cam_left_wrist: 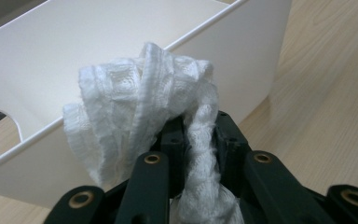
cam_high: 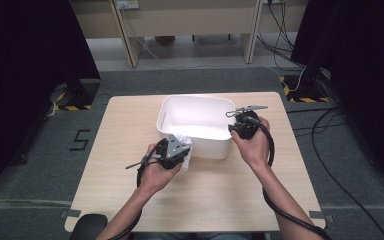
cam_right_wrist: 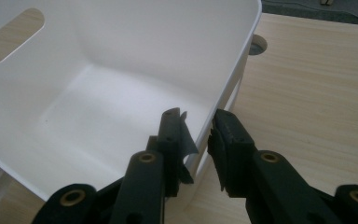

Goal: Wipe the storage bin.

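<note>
A white plastic bin point(cam_high: 172, 111) stands in the middle of the wooden table point(cam_high: 130, 125). My left gripper point(cam_high: 180, 150) is just outside the bin's near wall, shut on a white knitted cloth point(cam_high: 185, 144). In the left gripper view the cloth point(cam_left_wrist: 135, 102) bunches above the jaws at about the height of the bin rim point(cam_left_wrist: 214, 25), and a strand hangs down between the jaws of the left gripper point(cam_left_wrist: 200, 128). My right gripper point(cam_high: 233, 131) is at the bin's near right corner. In the right gripper view the right gripper point(cam_right_wrist: 198, 135) straddles the bin wall point(cam_right_wrist: 235, 74), one jaw inside and one outside, closed on it.
The bin's inside point(cam_right_wrist: 102, 102) holds nothing, and it has a handle cut-out point(cam_right_wrist: 14, 35). A round hole point(cam_right_wrist: 257, 45) shows in the tabletop beside the bin. Bare table lies to the left, the right and the front. Cables point(cam_high: 330, 165) run over the floor at the right.
</note>
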Motion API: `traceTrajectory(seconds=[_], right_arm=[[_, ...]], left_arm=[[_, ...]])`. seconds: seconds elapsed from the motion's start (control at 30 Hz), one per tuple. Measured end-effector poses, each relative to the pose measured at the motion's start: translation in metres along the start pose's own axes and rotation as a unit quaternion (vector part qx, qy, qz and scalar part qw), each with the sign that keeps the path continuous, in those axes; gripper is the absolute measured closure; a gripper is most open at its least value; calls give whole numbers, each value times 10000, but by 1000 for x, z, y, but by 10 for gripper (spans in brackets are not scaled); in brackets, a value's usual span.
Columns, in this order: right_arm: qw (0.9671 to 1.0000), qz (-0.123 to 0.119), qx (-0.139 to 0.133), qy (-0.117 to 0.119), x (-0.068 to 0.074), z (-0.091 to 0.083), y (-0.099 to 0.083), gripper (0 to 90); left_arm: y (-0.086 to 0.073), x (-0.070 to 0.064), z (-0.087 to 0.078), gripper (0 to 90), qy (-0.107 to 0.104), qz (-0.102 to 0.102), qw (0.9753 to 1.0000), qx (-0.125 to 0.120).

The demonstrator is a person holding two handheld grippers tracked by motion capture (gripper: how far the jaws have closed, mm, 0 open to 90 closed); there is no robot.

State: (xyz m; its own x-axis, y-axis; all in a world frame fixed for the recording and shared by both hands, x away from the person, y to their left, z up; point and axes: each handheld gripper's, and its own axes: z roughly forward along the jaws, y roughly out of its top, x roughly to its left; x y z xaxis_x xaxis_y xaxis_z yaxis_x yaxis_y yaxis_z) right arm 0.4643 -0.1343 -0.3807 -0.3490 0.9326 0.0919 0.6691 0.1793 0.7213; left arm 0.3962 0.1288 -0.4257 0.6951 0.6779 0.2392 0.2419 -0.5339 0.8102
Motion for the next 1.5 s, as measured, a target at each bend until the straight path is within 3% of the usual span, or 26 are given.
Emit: traceTrajectory(seconds=[0.43, 0.73, 1.5], right_arm=[[10000, 9, -6, 10, 0, 0, 0, 739], [10000, 11, -3, 8, 0, 0, 0, 739], [10000, 4, 2, 14, 0, 0, 0, 739]], left_arm=[[5, -6, 3, 769, -67, 41, 10000, -27], [4, -8, 5, 769, -7, 72, 10000, -36], [-5, -14, 17, 769, -59, 143, 9998, 136]])
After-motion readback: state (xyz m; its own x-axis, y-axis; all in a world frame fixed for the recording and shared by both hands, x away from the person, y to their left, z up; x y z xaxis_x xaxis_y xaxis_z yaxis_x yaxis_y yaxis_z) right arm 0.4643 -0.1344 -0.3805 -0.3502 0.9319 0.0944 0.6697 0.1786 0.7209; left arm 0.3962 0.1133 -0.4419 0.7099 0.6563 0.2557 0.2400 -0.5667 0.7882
